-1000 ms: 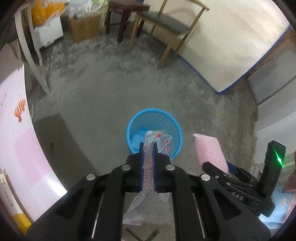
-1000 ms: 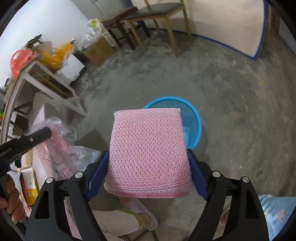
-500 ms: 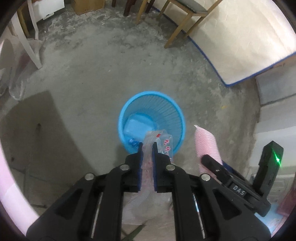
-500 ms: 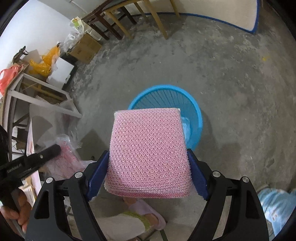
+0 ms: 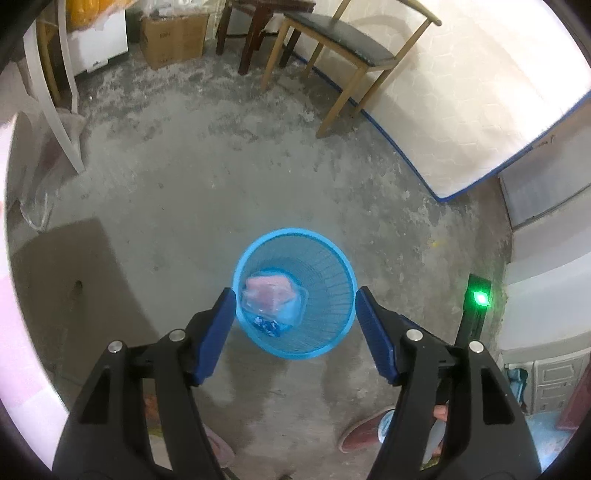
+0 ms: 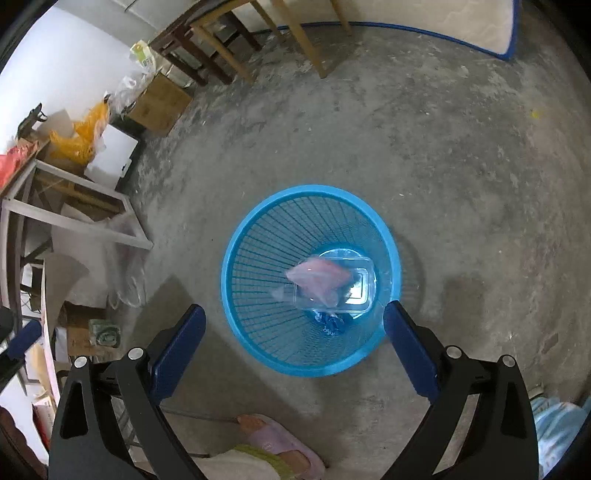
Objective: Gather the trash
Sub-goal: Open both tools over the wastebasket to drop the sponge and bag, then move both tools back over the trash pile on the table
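A blue mesh basket (image 5: pixel 295 232) stands on the concrete floor, seen from above in both wrist views. Inside it lie a blurred pink piece of trash (image 5: pixel 267 291) with clear plastic around it and a blue wrapper (image 5: pixel 267 325). In the right wrist view the pink trash (image 6: pixel 319 277) sits over a clear plastic box (image 6: pixel 360 295) in the basket (image 6: pixel 310 189). My left gripper (image 5: pixel 293 295) hangs over the basket, jaws opening, nothing between them. My right gripper (image 6: pixel 293 308) is also above it, jaws opening wide and holding nothing.
Wooden chairs (image 5: pixel 343 40) and a cardboard box (image 5: pixel 173 35) stand at the far side. A mattress (image 5: pixel 480 110) leans on the right wall, a white table frame (image 6: pixel 74 206) stands at the left. The person's slippered feet (image 6: pixel 273 439) are just below the grippers.
Both grippers have opened. The plastic bag has left the left jaws and the pink mesh pad the right jaws; pink trash now lies in the basket. The right gripper has come down.
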Available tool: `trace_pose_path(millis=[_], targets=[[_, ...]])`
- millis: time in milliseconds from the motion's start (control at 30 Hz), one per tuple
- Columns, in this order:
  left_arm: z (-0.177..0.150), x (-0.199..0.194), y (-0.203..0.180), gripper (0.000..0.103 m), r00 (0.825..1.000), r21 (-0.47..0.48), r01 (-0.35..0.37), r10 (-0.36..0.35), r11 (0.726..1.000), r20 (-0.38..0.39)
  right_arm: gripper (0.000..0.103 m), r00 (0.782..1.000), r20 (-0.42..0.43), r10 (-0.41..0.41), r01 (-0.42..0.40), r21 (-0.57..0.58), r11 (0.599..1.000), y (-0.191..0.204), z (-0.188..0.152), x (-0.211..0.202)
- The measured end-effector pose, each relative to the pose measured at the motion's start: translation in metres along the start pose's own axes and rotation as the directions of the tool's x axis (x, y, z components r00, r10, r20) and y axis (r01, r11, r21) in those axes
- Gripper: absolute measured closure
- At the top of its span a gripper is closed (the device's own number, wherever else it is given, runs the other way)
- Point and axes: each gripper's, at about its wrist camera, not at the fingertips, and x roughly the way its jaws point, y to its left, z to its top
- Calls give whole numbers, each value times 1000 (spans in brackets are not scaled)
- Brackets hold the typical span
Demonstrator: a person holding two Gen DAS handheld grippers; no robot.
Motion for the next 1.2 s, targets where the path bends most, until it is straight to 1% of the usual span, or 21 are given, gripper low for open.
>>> trace_pose_path(millis=[67,133,233,300,367,433,500,567,633,767,800,900,933,967,1067,1100,1167,1200], targets=[[-2,-20,-2,40,999,14,0,0,1000,36,9,1000,24,-3,3,-8,1000,-1,-10,-12],[-5,-39,-5,37,998,33,5,-7,999,66,9,999,44,0,2,-28,1000,3,-17,-24],[-16,-80,-5,27,989,49,17,-24,999,146,9,997,81,-6,13,-84,996,16,-31,-48],[-26,-107,1,20,982,47,41,-49,998,184,9,994,109,7,9,-138,990,32,-41,-68],[-38,-136,8,19,973,28,63,-68,998,219,9,990,136,26,2,-203,979,55,-52,-90],[-51,-160,16,17,966,17,69,-71,997,250,9,986,154,60,-17,-263,965,77,-63,-110],[-69,-188,29,13,958,9,57,-57,998,283,9,981,166,101,-44,-320,946,102,-74,-128],[-92,-217,46,12,946,-2,26,-24,1000,322,9,972,163,166,-92,-388,917,130,-88,-147],[-112,-238,61,11,938,-19,-10,16,1000,345,9,968,148,202,-118,-443,889,156,-102,-156],[-160,-282,106,9,918,-87,-103,129,991,375,9,957,91,274,-181,-548,816,203,-138,-167],[-178,-297,122,8,907,-127,-127,168,984,387,9,954,75,290,-200,-562,803,211,-144,-168],[-217,-329,154,8,885,-224,-150,232,963,403,9,944,11,329,-259,-592,763,235,-167,-167],[-230,-339,165,8,874,-256,-162,259,953,411,9,942,-11,337,-275,-600,751,243,-174,-165],[-244,-350,175,8,860,-286,-181,292,941,419,9,939,-29,343,-288,-611,737,252,-183,-164],[-276,-371,192,8,824,-347,-219,363,912,434,9,936,-79,343,-311,-642,701,272,-206,-160],[-290,-380,200,8,812,-372,-219,380,902,443,9,935,-94,343,-319,-650,690,278,-213,-158],[-315,-391,213,8,800,-411,-194,386,891,459,9,931,-128,341,-335,-666,667,290,-228,-156],[-325,-393,219,8,797,-424,-182,386,887,464,9,930,-146,339,-344,-671,657,295,-234,-155]])
